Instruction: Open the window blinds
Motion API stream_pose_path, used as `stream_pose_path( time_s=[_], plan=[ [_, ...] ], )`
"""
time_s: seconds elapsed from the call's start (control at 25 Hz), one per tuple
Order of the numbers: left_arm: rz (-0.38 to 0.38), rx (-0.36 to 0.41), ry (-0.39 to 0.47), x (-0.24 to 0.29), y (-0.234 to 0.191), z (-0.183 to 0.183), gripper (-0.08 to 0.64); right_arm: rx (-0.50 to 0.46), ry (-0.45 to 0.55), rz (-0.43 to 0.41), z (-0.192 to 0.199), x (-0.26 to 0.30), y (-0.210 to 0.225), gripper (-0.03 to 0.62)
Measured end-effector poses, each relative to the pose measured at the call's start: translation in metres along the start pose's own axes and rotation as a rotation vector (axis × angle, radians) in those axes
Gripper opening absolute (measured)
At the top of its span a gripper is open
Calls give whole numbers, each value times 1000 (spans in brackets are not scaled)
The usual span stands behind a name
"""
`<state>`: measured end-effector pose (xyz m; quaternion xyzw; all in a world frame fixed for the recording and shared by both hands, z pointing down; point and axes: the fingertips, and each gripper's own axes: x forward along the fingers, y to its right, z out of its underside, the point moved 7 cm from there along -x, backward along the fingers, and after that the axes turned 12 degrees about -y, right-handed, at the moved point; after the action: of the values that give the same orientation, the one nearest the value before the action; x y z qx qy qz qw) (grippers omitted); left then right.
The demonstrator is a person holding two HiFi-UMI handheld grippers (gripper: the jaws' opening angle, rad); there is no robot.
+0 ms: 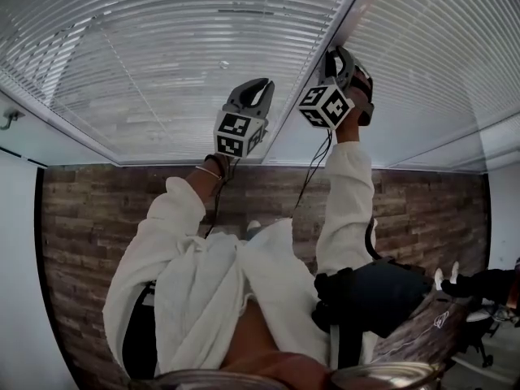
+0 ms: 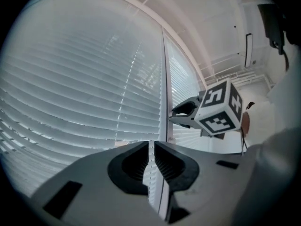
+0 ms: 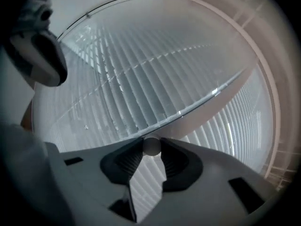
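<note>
Logging what I see from my remote station, item by item.

Item: white horizontal-slat window blinds [image 1: 162, 55]. There are two panels side by side, parted by a white upright frame post [image 2: 164, 79]. The slats lie turned shut and little shows through them, so I judge the opening not yet done.

Item: right gripper [image 1: 341, 62], raised to the frame post between the panels. Its jaws are pinched on a pale, round-ended plastic rod [image 3: 151, 146], which I take for the blinds' tilt wand. The rod sits at the jaw tips only.

Item: left gripper [image 2: 151, 149], raised just beside the right one, in front of the left panel. Its jaws are drawn nearly together with only a slim gap, and nothing is held; slats alone show through the gap. I cannot tell whether it touches the blind.

Item: loose white long-sleeved shirt [image 1: 203, 283] on the person, with both arms up.

Risks, as I judge them:
- The shallow tip hold could let the rod roll out when I twist it.
- Pulling down rather than turning could strain the rod's fixing at the top rail.
- The left gripper, this near, could kink a slat if it drifts inward.
</note>
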<state>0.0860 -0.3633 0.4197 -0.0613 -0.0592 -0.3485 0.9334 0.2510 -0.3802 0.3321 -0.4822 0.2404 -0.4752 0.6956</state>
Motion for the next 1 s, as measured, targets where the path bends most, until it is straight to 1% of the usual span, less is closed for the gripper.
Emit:
stream_pose_path(
  time_s=[0.04,0.08,0.12,0.28,0.36,0.4,0.44,0.48,0.52,0.56,0.68,0.76,0.84,0.88,0.92,0.96,1.0],
  plan=[
    [2,-2,-3,1,1,1,25,-3,15,-4,1,1,0,123],
    [6,-1,-4,2,2,3,25,69,28,-37,2,1,1,123],
    [9,0,-6,2,3,3,25,202,36,-91,4,1,4,123],
    [8,17,-9,1,3,-1,25,918,51,-362,21,8,9,123],
    [-2,22,-5,0,-1,-6,25,1207,80,-472,28,11,10,123],
    [-9,22,2,0,-4,-9,25,1317,92,-513,29,13,11,123],
    [-15,20,7,-1,-7,-11,25,1386,99,-538,30,13,11,123],
    [-20,16,11,-1,-9,-12,25,1390,100,-539,30,14,12,124],
    [-24,12,15,-1,-11,-13,25,1322,94,-509,29,14,12,123],
    [-26,9,16,-1,-12,-13,25,1192,84,-454,27,13,12,123],
    [-21,13,-5,-3,-11,-10,25,688,36,-250,17,6,9,123],
    [-19,6,-13,-3,-10,-7,25,409,10,-149,12,4,6,123],
    [-17,0,-7,-1,-8,-4,25,166,-10,-54,9,3,2,123],
    [-15,-1,-4,0,-7,-3,25,73,-13,-16,8,4,0,123],
    [-14,-1,-2,1,-6,-2,25,18,-10,8,8,4,-1,123],
    [-13,-1,-2,2,-5,-2,25,7,-3,14,8,5,-2,123],
    [-12,-2,-2,2,-4,-2,25,33,0,4,8,6,-2,123]
  ],
)
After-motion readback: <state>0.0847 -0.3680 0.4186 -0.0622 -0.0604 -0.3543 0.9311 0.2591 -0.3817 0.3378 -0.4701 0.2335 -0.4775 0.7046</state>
